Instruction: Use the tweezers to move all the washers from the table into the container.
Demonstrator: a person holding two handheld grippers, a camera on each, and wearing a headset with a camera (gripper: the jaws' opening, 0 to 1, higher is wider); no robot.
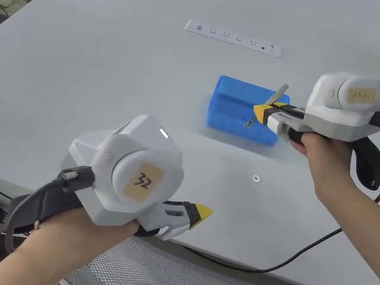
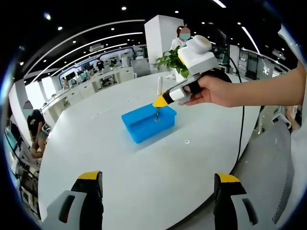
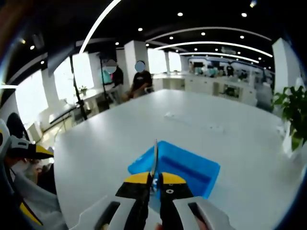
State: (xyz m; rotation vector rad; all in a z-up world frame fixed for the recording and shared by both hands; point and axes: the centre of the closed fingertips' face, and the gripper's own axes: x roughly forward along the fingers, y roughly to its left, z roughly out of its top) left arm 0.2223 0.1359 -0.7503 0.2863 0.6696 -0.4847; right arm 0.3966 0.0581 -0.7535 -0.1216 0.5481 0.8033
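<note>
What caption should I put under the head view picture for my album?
Right gripper holds tweezers over the blue container while one washer waits on the white table.

Right gripper (image 1: 262,113) at 3 o'clock, jaws clamped on tweezers (image 1: 279,95), whose tips hang over blue container (image 1: 234,122) just right of centre. One washer (image 1: 256,178) on grey surface (image 1: 89,71), at container's 6 o'clock. Left gripper (image 1: 200,212) at 7 o'clock; power strip (image 1: 233,38) at 12 o'clock

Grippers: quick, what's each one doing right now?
Left gripper: open, holding nothing.
Right gripper: shut on the tweezers, over the blue container.
</note>
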